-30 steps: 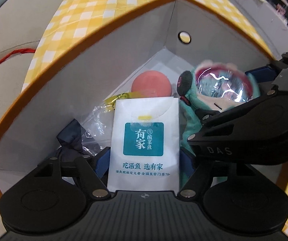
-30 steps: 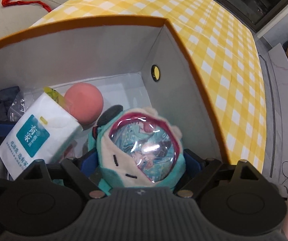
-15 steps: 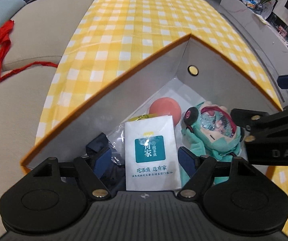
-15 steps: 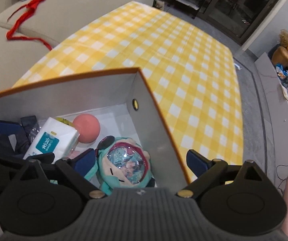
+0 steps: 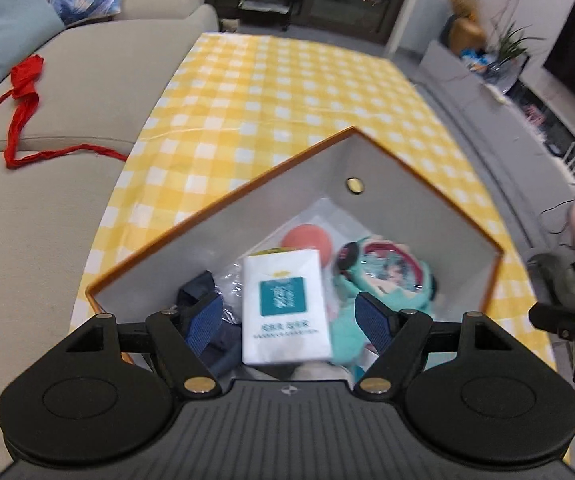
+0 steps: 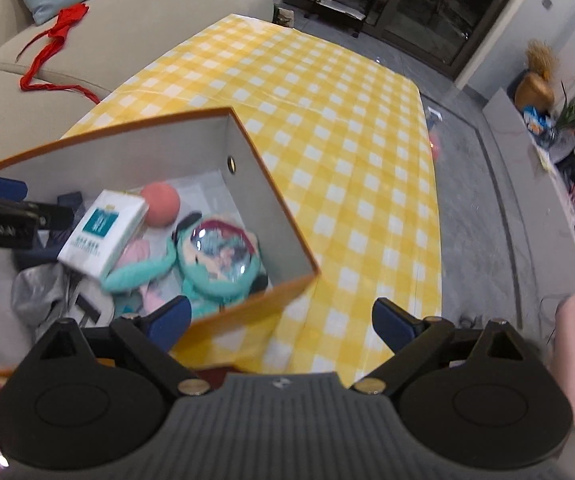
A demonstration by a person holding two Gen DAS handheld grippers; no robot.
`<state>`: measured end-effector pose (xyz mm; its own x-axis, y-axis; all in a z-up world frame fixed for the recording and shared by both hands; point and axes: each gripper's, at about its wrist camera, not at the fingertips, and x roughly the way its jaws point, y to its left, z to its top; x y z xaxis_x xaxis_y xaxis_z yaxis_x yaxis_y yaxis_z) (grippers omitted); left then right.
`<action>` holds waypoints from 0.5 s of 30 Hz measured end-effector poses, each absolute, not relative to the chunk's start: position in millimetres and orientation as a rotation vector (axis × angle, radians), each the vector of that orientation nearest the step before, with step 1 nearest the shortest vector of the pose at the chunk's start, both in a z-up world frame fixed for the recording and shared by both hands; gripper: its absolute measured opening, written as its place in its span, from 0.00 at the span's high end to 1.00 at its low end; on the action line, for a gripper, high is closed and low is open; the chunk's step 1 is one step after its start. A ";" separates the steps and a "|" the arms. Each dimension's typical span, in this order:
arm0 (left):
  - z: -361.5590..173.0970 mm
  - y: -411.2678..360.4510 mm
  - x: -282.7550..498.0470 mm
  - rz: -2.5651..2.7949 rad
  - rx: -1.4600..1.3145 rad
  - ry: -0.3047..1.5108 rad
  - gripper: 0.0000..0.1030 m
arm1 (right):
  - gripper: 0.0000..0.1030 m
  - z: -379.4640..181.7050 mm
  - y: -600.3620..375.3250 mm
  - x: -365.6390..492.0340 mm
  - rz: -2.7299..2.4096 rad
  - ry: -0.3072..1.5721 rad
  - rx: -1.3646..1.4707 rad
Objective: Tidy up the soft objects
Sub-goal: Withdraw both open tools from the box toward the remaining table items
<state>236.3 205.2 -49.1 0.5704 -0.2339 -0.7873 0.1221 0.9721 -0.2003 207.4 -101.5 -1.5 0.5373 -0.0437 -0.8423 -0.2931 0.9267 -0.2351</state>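
Both grippers, left (image 5: 292, 316) and right (image 6: 281, 322), hover open and empty above an orange-rimmed cardboard box (image 6: 247, 136) holding a white tissue pack (image 6: 101, 236) and teal plush toy (image 6: 219, 258).

Both grippers have risen out of the box (image 5: 223, 216) (tissue pack (image 5: 285, 306) and plush (image 6: 217, 258) left inside).

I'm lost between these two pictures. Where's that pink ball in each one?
Left wrist view: the pink ball lies mid-picture, inside the box, just behind the white tissue pack.
Right wrist view: left of centre, beside the same pack.
Shared landmark: the round hole in the box wall.
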 end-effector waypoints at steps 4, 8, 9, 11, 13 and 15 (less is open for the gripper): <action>-42.6 199.6 215.7 -0.201 -0.093 0.891 0.14 | 0.08 -0.4 -123.0 182.9 0.144 0.997 -0.333; -42.5 198.4 203.1 -0.240 -0.185 0.902 0.14 | 0.08 -3.6 -145.6 157.5 0.145 1.008 -0.307; -42.8 196.4 199.6 -0.246 -0.197 0.903 0.14 | 0.08 -5.4 -150.2 151.5 0.146 1.011 -0.303; -43.0 187.9 191.5 -0.240 -0.168 0.891 0.14 | 0.08 -9.8 -162.2 136.9 0.160 1.024 -0.296; -44.4 177.9 183.3 -0.227 -0.118 0.882 0.14 | 0.08 -14.8 -172.8 123.1 0.180 1.038 -0.303; -46.8 169.9 174.3 -0.230 -0.091 0.885 0.14 | 0.08 -22.4 -181.7 107.0 0.207 1.049 -0.325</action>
